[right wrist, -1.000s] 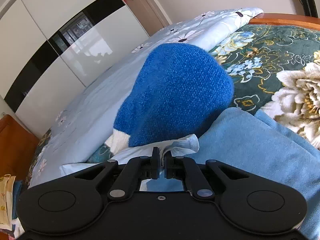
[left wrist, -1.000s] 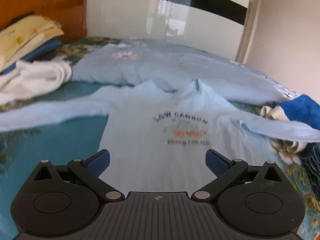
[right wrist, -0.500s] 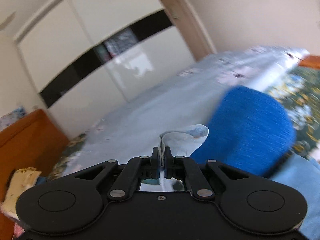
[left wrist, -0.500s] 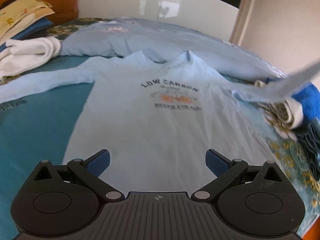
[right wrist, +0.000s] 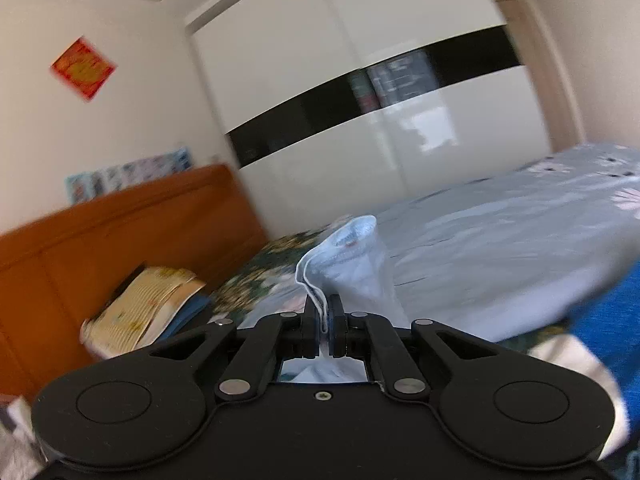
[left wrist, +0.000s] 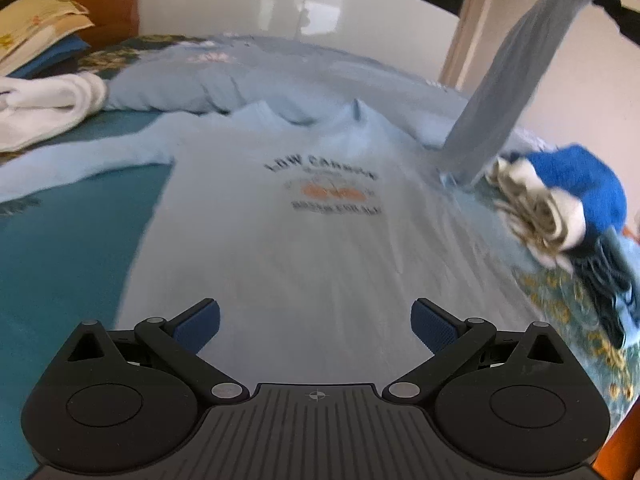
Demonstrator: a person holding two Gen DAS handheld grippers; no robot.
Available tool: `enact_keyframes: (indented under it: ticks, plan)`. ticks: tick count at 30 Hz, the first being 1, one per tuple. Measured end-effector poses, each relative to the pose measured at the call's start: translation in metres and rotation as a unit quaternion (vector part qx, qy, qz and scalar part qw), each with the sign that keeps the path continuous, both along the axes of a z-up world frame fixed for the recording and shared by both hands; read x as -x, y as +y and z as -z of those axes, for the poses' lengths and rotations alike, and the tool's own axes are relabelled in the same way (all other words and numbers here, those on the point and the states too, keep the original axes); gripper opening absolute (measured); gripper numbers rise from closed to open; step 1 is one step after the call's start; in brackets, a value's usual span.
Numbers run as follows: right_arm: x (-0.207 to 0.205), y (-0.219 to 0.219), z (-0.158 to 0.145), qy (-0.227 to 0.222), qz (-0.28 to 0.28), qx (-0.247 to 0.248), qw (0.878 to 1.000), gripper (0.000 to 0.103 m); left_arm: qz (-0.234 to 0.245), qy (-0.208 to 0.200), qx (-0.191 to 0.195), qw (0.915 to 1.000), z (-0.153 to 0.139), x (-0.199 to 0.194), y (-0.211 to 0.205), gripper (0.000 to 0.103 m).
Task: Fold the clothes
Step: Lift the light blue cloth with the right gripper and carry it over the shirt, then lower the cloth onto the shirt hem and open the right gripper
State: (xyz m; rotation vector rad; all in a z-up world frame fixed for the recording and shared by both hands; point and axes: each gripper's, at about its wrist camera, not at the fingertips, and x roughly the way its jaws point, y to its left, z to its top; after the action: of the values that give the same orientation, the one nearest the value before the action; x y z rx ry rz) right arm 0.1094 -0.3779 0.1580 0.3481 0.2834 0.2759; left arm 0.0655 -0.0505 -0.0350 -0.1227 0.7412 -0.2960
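**Q:** Two grippers are in use. What is the condition of each?

**A:** The left gripper (left wrist: 315, 320) has its blue-padded fingers (left wrist: 198, 320) spread wide, holding nothing. It hovers low over the hem end of the light blue shirt (left wrist: 280, 248). The right gripper (right wrist: 325, 316) has its fingers pressed together, pinching the cuff (right wrist: 348, 256) of that shirt's sleeve.

**Q:** Where is the shirt located?

**A:** It lies flat, front side up, on the teal blanket (left wrist: 60, 248) of the bed, collar pointing away from the left gripper. Dark lettering and an orange print (left wrist: 334, 190) show on the chest. One sleeve (left wrist: 80, 160) lies stretched out along the blanket. The other sleeve (left wrist: 508, 80) is lifted steeply off the bed, running up to the top right corner of the left wrist view, where it meets the right gripper.

**Q:** What surrounds the shirt?

**A:** A blue knit garment (left wrist: 576, 184) and a rolled white cloth (left wrist: 536, 208) sit just beside the lifted sleeve's shoulder. A white towel (left wrist: 44, 108) and a stack of folded items (right wrist: 148, 300) lie near the wooden headboard (right wrist: 100, 240). A pale blue floral duvet (right wrist: 520, 232) lies beyond the collar.
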Motion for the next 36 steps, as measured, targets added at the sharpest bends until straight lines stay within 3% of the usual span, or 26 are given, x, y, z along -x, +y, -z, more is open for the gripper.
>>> enact_keyframes:
  ticks: [6, 17, 36]
  plan:
    - [-0.003, 0.043, 0.009, 0.013, -0.061, 0.022, 0.998, 0.006, -0.052, -0.002, 0.031, 0.9982, -0.012, 0.001, 0.042, 0.103]
    - [0.001, 0.106, 0.058, 0.067, -0.151, 0.045, 0.985, 0.006, -0.137, 0.004, 0.028, 0.9901, -0.014, 0.005, 0.098, 0.103]
    - [0.022, 0.179, 0.149, 0.171, -0.245, 0.061, 0.952, 0.006, -0.168, 0.016, 0.031, 0.9852, -0.007, 0.010, 0.124, 0.103]
